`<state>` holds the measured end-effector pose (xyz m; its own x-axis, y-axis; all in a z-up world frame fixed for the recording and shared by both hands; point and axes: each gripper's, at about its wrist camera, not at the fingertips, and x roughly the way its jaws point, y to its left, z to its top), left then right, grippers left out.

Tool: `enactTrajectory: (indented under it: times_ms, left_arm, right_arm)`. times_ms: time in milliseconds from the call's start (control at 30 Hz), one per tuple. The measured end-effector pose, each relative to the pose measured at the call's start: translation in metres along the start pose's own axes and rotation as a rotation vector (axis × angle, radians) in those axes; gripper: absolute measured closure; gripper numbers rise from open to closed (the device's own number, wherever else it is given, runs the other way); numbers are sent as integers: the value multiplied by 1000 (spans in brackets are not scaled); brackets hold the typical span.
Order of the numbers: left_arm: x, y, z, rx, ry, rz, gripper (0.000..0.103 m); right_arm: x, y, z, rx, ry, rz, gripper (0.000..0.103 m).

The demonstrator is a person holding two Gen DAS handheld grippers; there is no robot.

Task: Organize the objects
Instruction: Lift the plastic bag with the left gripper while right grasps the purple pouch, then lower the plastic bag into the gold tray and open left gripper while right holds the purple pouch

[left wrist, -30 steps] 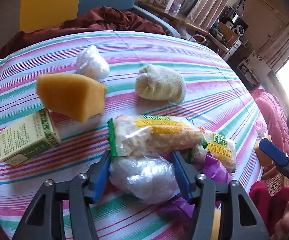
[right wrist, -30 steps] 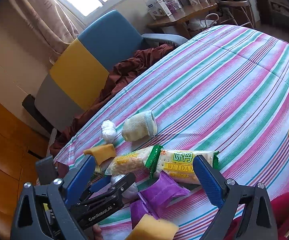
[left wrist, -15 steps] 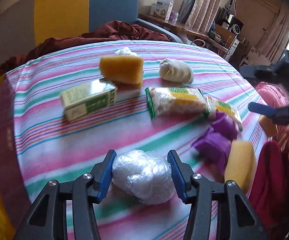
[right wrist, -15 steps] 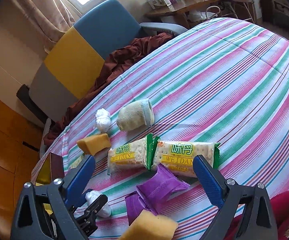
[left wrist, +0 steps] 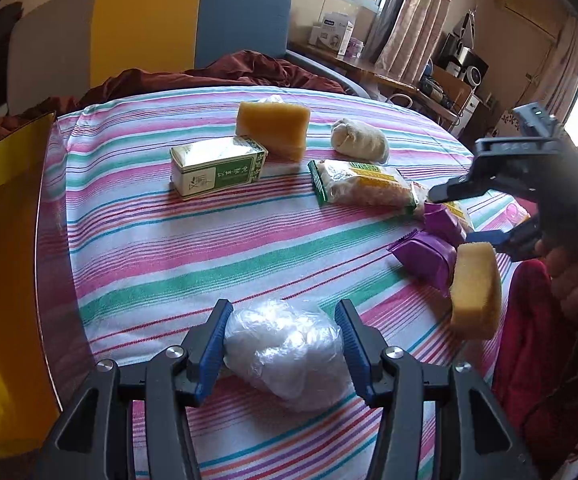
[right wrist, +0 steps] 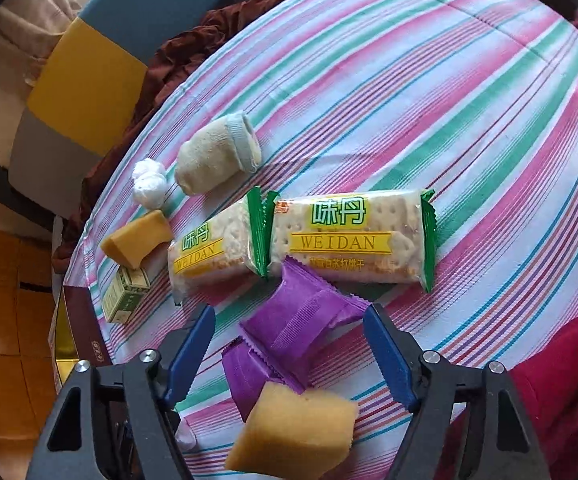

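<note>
Left wrist view, far left edge: a yellow box (left wrist: 1, 240) beside the striped cloth (left wrist: 209, 248). Upper middle: a green-and-white carton (left wrist: 219, 168) lying flat, an orange sponge block (left wrist: 273, 126) just behind it, a scrap of white plastic peeking over the sponge's top. Bottom centre: left gripper (left wrist: 283, 344) pinching a crumpled white plastic bag ball (left wrist: 287, 354), both blue pads pressed into its sides, the ball resting low on the cloth. Right of the sponge: a rolled cream sock (left wrist: 359, 140). Below it: a cracker pack (left wrist: 363, 184) with green ends. Further right: two purple wrappers (left wrist: 425, 256), then a second sponge (left wrist: 475, 290) standing on edge at the table's right rim. Far right: right gripper (left wrist: 461, 216) in a hand (left wrist: 573, 268), tips over the purple wrappers.

Right wrist view, left side: small white plastic wad (right wrist: 149, 184), sponge wedge (right wrist: 137, 240), green carton (right wrist: 125, 292) below it. Centre: sock (right wrist: 217, 156) above two WEIDAN cracker packs (right wrist: 349, 236) lying end to end. Bottom centre: right gripper (right wrist: 289, 356) with jaws closing, pads straddling the purple wrappers (right wrist: 297, 324) and not yet touching them; yellow sponge (right wrist: 293, 436) at the lower edge, overlapping the nearer wrapper.
</note>
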<state>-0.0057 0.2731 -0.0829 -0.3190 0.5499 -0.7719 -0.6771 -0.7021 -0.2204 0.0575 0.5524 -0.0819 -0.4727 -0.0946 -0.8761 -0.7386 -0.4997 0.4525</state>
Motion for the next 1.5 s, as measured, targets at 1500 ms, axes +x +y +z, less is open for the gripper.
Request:
enactTrajectory:
  times_ms: [1500]
  left_arm:
    - [-109, 49, -6, -84, -178, 47, 51]
  right_arm:
    - [12, 57, -26, -402, -41, -159, 64]
